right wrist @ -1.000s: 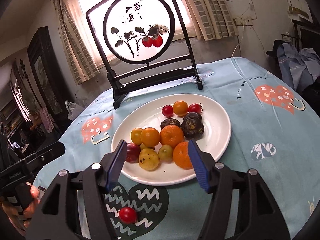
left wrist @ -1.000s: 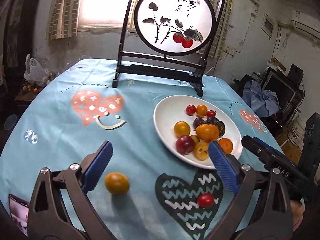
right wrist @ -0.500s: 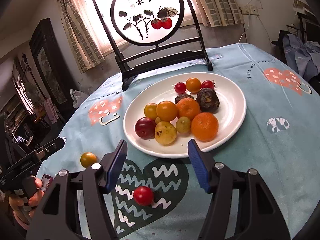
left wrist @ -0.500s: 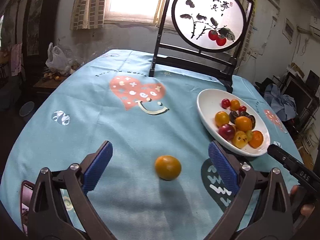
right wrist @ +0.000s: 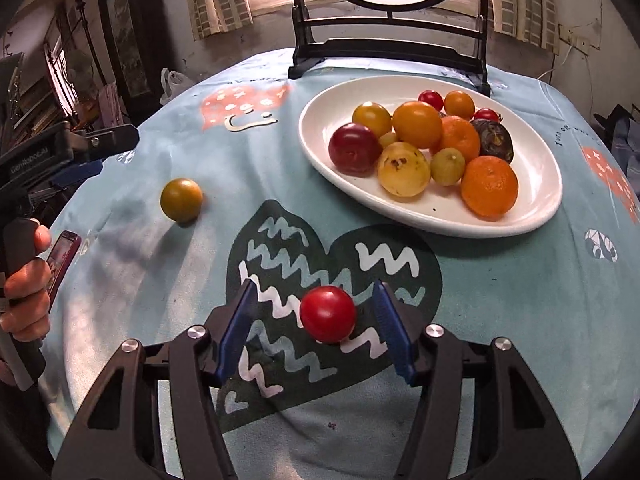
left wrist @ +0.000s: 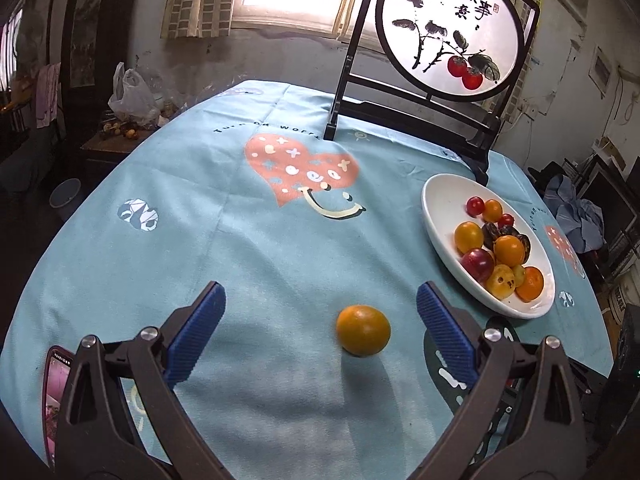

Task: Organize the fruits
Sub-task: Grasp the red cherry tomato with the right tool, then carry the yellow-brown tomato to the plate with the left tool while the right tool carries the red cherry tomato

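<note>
Right wrist view: red tomato (right wrist: 327, 313) lies loose on the table (right wrist: 500, 300), at 7 o'clock from the white plate (right wrist: 536, 184) of gathered fruit. Right gripper (right wrist: 316, 330) straddles it, jaws just closing, apparently not yet touching. Left gripper (left wrist: 320, 334) stands wide apart around the orange tomato (left wrist: 363, 330), untouched, at 8 o'clock from the plate.

My bench (left wrist: 120, 264) wears a light-blue cloth (left wrist: 256, 264) printed with hearts. On it lie a white plate (right wrist: 536, 168) of fruit, 1 orange fruit (left wrist: 363, 330), 1 red tomato (right wrist: 328, 314) on the dark heart, a framed screen (left wrist: 450, 28) at the far side and a phone (left wrist: 56, 396) at the near edge.
</note>
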Available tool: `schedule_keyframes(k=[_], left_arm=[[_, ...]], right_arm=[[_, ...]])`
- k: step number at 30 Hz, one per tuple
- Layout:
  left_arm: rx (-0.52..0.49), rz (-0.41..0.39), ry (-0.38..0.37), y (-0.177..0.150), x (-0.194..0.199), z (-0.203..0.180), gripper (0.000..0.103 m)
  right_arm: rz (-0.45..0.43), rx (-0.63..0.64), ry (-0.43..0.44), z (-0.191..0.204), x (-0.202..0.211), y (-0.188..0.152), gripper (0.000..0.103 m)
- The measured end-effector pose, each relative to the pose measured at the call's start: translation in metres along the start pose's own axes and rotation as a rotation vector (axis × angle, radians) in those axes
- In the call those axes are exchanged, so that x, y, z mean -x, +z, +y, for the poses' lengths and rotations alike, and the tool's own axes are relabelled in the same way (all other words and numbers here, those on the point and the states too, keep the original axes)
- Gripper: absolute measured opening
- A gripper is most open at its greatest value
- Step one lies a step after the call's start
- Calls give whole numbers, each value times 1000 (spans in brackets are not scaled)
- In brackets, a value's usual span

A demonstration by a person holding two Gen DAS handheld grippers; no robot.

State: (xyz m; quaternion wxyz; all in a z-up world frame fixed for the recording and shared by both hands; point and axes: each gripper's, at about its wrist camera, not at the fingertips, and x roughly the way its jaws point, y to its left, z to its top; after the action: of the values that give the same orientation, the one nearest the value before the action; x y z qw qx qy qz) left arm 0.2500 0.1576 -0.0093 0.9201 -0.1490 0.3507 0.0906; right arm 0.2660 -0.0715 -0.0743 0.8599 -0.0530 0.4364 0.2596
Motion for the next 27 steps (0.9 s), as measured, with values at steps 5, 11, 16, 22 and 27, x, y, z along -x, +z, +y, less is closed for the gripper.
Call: schedule_keyframes(k=[5, 11, 16, 22, 27], left_arm=[[0, 9, 2, 0, -1, 0, 98], [5, 15, 15, 0, -4, 1, 98], [-46, 41, 7, -6, -10, -11, 98], [-177, 81, -5, -21, -23, -39, 97], [-200, 119, -36, -27, -33, -44, 85]], right_arm=[[25, 13, -30, -1, -7, -2, 42], [17, -17, -5, -9, -3, -3, 27], [-49, -88, 2, -22, 12, 0, 27], [-42, -102, 7, -23, 12, -1, 27], [-30, -111, 4, -25, 10, 0, 27]])
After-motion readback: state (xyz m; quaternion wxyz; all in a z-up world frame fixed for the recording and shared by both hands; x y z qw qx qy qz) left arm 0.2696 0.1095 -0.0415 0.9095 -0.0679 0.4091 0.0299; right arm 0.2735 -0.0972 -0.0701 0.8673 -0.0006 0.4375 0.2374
